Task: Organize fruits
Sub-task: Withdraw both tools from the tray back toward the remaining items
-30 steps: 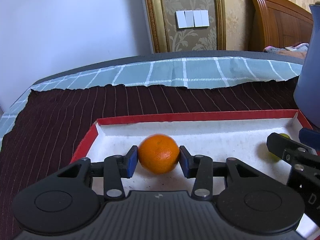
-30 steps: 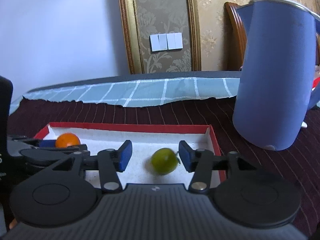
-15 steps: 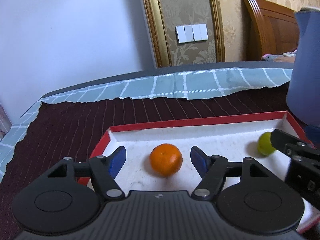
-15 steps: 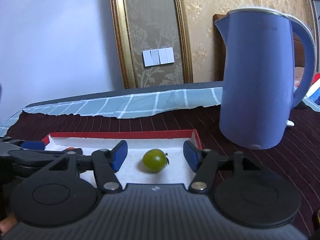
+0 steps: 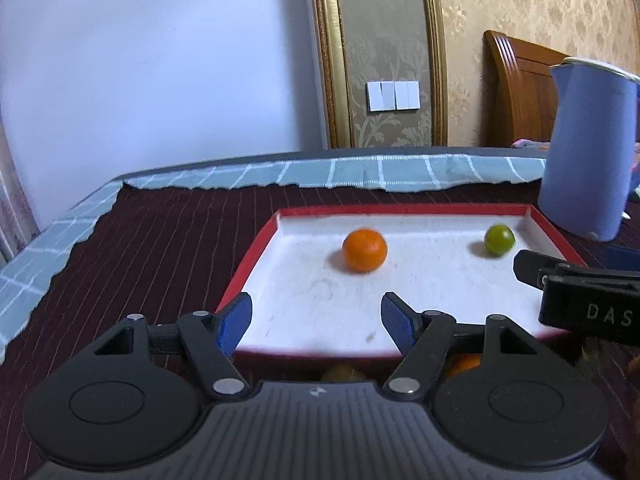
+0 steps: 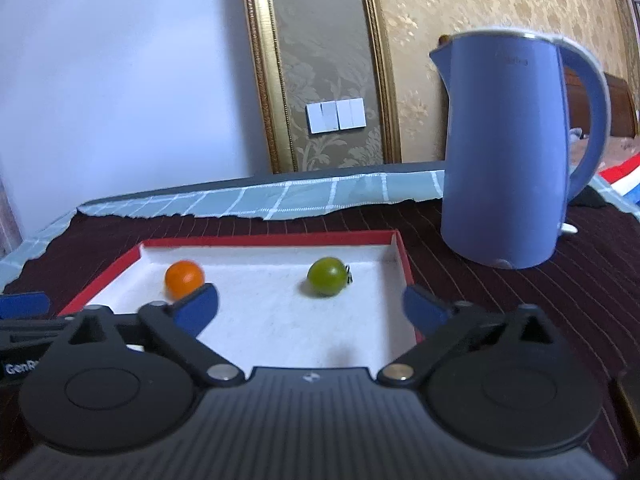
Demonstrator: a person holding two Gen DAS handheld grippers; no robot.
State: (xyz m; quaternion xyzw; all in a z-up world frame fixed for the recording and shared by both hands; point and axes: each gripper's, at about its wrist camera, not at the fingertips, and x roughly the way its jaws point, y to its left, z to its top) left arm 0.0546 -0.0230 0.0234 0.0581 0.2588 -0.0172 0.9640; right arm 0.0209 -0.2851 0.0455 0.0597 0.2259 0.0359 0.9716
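Left wrist view: the left gripper point(image 5: 316, 322) has its jaws spread wide and holds nothing. It sits at the near edge of the tray point(image 5: 256, 256), a white-floored box with a red rim that rests on a dark striped cloth over the tabletop point(image 5: 140, 248). The orange point(image 5: 364, 250) lies on the tray floor at 12 o'clock from the jaws, clear of both pads. The green fruit point(image 5: 499, 241) lies at 2 o'clock, near the tray's far right corner and well apart from the orange. The right gripper point(image 5: 576, 288) reaches in from 3 o'clock. Below the tray's near rim, between the linkage arms, there are blurred yellowish and orange shapes; these may be more fruit waiting outside the tray, but the view is too poor to be sure. A blue kettle point(image 5: 584, 152) stands just beyond the tray at 2 o'clock.

Right wrist view: the right gripper point(image 6: 312, 306) is also wide open and empty. The green fruit point(image 6: 327, 276) sits at 12 o'clock from it, untouched, and the orange point(image 6: 184, 278) at 10 o'clock, partly behind the left pad. The kettle point(image 6: 508, 160) stands at 1 o'clock, off the tray point(image 6: 404, 256).

Judging progress: two fruits are in the tray, so that part looks done. What is left depends on those unclear shapes at the near edge; if they are fruit, they still have to go in.
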